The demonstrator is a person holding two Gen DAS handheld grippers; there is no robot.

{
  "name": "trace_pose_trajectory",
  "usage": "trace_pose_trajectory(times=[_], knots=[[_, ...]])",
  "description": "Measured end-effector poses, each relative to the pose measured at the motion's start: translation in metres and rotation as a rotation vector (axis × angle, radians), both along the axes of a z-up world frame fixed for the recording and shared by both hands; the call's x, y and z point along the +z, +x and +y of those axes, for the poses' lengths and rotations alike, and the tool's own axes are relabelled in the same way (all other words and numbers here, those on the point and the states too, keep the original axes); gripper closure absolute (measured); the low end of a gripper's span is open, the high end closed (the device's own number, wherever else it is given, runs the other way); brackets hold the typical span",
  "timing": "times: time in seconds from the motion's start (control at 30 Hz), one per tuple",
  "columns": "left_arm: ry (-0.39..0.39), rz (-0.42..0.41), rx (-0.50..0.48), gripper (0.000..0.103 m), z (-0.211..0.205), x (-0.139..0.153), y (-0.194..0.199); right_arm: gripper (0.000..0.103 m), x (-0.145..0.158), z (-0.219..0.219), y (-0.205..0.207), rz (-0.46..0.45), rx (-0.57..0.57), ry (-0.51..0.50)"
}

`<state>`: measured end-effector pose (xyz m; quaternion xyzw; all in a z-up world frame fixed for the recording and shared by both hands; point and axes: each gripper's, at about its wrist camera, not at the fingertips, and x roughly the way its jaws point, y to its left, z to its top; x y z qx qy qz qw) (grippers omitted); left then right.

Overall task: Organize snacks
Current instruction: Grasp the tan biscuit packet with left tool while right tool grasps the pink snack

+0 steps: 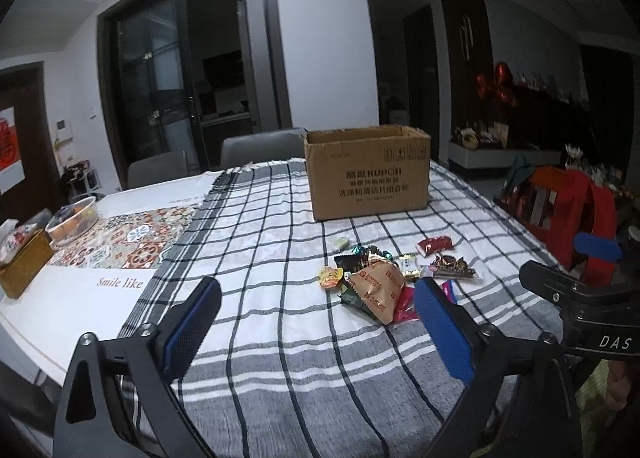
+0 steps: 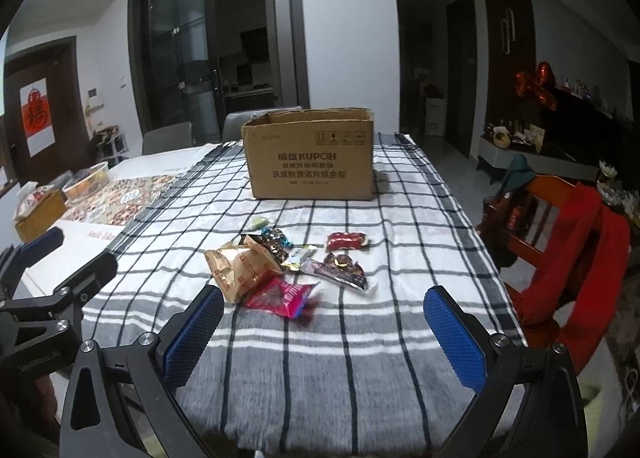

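Snack packets (image 2: 288, 266) heaped mid-tablecloth (image 2: 320, 370), open cardboard box (image 2: 310, 162) well behind. Left gripper (image 1: 318, 322), right gripper (image 2: 324, 328) both spread, empty, short of pile. Risks: crinkly wrappers overlap — pinch may lift two, or snag cloth; pink packet (image 2: 284, 296) nearest.

A white cloth (image 2: 360, 318) crossed by black and grey checks covers the counter (image 1: 80, 298), itself white where bare. The far box (image 2: 312, 156) is plain brown cardboard with dark print. Among the snacks, the largest packet (image 2: 240, 266) is tan with small red squares, the near one (image 2: 280, 296) bright pink, the right one (image 2: 346, 240) red. Both sets of tongs are black with blue pads (image 2: 196, 334). A tiled mat (image 1: 132, 238) at left shows red, white and teal flowers.
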<state>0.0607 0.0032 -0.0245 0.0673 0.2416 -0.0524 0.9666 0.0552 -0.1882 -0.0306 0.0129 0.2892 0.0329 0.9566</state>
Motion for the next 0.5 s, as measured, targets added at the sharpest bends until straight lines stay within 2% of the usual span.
trace_pose_trajectory(times=[0.17, 0.3, 0.5], knots=[[0.009, 0.048, -0.065, 0.013, -0.004, -0.007, 0.023, 0.009, -0.009, 0.001, 0.025, 0.045, 0.046, 0.031], [0.014, 0.096, -0.121, 0.020, -0.008, -0.015, 0.044, 0.019, -0.020, 0.002, 0.045, 0.086, 0.075, 0.060], [0.023, 0.144, -0.206, 0.024, -0.015, -0.029, 0.072, 0.028, -0.040, 0.006, 0.071, 0.158, 0.108, 0.085]])
